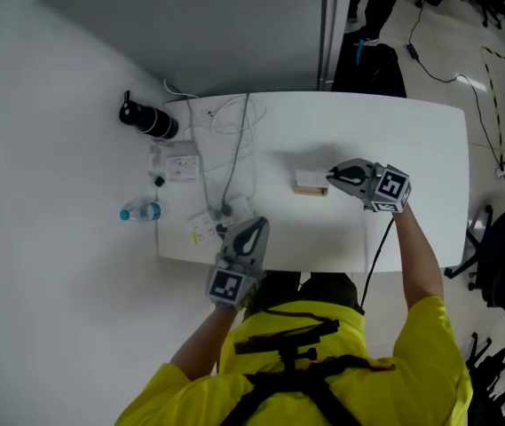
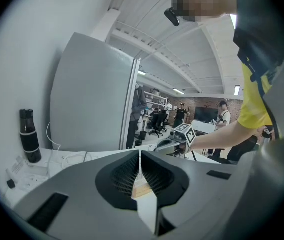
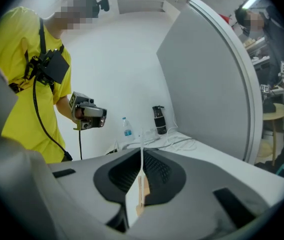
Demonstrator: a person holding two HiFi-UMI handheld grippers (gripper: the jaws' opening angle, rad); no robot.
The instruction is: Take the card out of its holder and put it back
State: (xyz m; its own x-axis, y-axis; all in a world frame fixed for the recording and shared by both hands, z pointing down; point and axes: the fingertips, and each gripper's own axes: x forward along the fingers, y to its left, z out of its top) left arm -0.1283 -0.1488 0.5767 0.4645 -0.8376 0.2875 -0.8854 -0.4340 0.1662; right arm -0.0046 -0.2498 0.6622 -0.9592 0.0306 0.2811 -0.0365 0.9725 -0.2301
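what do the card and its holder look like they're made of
Card holder: probably light, unfinished wood. It is a tan, matte block with no shine, though the grain is too small to make out.
Card: a very thin, stiff white sheet, seen edge-on. It could be paper card or plastic; the look leaves that open.

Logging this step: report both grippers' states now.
Left gripper: closed, empty.
Right gripper: closed on the card.

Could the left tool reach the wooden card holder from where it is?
Probably yes. Only bare table separates the left tool from the wooden card holder; the right tool, pinching the card, sits at its far side.
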